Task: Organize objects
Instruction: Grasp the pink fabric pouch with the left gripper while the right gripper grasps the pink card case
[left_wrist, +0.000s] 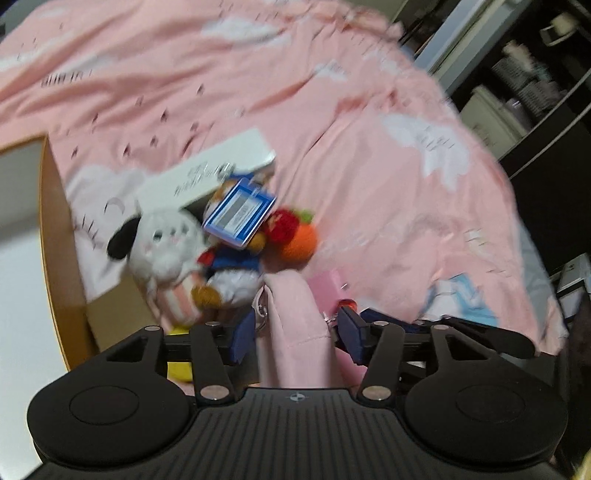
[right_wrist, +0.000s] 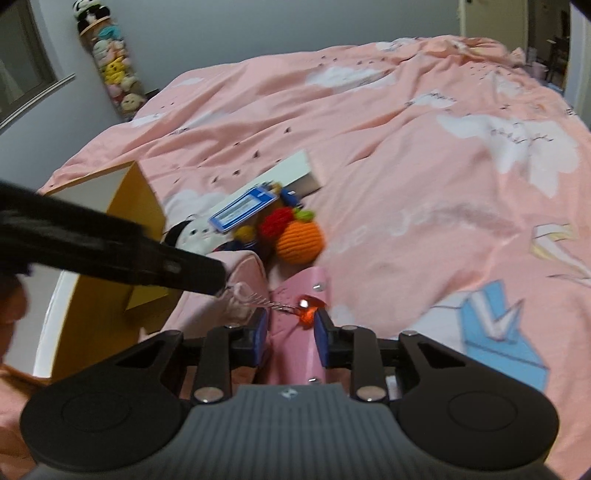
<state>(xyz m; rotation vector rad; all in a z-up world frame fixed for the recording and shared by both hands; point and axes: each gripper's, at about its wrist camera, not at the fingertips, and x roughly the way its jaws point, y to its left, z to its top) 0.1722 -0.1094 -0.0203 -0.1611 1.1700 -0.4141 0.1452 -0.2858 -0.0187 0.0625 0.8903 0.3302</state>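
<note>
A pink fabric pouch (left_wrist: 291, 325) stands between my left gripper's (left_wrist: 297, 338) blue pads, which sit apart from its sides, so the gripper is open. My right gripper (right_wrist: 290, 334) is shut on a flat pink snap case (right_wrist: 299, 354). A red-orange charm (right_wrist: 308, 312) on a chain hangs by its right pad. In the right wrist view the left gripper's black finger (right_wrist: 147, 258) reaches the pouch (right_wrist: 242, 271). Beyond lie a white plush dog (left_wrist: 159, 240), a blue-dressed plush (left_wrist: 229, 273), a blue-framed card (left_wrist: 240, 212) and crocheted red and orange fruit (left_wrist: 299, 240).
All of it lies on a pink bed cover (right_wrist: 406, 166). An open yellow-sided box (right_wrist: 125, 221) stands at the left, and a flat white box (right_wrist: 295, 170) lies behind the toys. Dark shelves (left_wrist: 524, 110) are on the right, and a tall tube of plush toys (right_wrist: 114, 74) stands in the corner.
</note>
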